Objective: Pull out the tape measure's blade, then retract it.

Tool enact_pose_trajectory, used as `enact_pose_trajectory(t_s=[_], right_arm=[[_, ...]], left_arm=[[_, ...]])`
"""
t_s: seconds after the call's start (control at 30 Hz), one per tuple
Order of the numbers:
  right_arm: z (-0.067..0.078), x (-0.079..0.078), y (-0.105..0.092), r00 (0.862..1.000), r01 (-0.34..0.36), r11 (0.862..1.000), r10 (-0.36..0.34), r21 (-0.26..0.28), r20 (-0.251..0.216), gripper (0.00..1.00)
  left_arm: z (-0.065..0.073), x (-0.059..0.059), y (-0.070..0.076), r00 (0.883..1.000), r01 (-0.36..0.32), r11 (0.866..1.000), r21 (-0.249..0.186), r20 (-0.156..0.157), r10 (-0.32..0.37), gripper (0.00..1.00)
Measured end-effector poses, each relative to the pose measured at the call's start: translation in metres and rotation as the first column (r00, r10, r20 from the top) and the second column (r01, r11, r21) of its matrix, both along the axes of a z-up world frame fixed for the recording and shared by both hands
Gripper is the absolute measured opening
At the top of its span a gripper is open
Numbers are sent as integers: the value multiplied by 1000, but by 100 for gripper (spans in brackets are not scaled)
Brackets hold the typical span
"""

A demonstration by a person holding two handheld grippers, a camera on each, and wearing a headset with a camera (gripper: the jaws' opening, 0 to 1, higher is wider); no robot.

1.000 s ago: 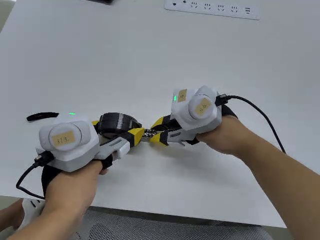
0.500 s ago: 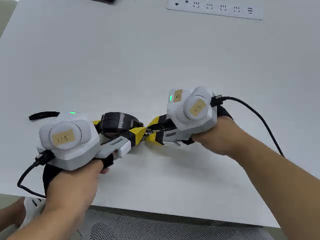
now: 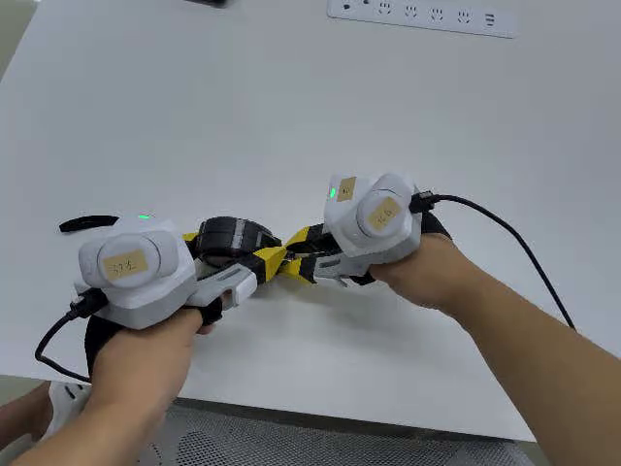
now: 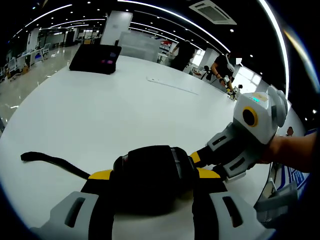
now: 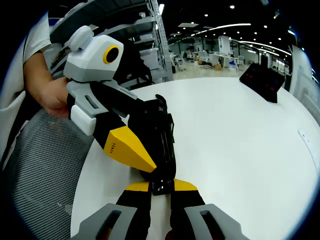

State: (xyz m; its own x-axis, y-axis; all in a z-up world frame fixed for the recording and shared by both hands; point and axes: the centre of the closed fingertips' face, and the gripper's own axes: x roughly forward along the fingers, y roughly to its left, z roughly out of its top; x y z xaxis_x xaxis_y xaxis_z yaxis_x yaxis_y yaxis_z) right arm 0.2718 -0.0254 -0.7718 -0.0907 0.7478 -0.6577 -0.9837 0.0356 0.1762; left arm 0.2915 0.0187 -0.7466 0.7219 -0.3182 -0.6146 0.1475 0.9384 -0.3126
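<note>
The black tape measure [image 3: 233, 236] lies on the white table [image 3: 194, 116], and my left gripper [image 3: 229, 250] is shut on its case. In the left gripper view the case [image 4: 150, 165] sits between the yellow-tipped jaws of the left gripper [image 4: 155, 176]. My right gripper [image 3: 296, 254] points left, right up against the case. In the right gripper view the right gripper [image 5: 161, 188] is shut on the blade's end hook [image 5: 161, 183], which sits tight against the case [image 5: 159, 132]. No length of blade shows between them.
The tape measure's black wrist strap [image 3: 85, 222] trails left on the table. A white power strip [image 3: 422, 16] lies at the far edge. A cable [image 3: 505, 233] runs right from the right gripper. A black device [image 4: 95, 57] sits far off. The table's front edge [image 3: 340, 413] is close below my hands.
The short bare stretch of blade between the two grippers has closed up. My right gripper has moved left until its yellow tips meet the case.
</note>
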Motion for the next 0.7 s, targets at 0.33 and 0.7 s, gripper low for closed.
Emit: enact_pose_trajectory(t_s=[0.33, 0.7], right_arm=[[-1, 1, 0, 1000, -1, 1000, 1, 2, 5, 11], [-1, -5, -1, 1000, -14, 1000, 14, -10, -4, 21]], left_arm=[[0, 0, 1, 1000, -8, 1000, -10, -6, 8, 59], [1, 0, 0, 1000, 8, 1000, -23, -13, -8, 60]])
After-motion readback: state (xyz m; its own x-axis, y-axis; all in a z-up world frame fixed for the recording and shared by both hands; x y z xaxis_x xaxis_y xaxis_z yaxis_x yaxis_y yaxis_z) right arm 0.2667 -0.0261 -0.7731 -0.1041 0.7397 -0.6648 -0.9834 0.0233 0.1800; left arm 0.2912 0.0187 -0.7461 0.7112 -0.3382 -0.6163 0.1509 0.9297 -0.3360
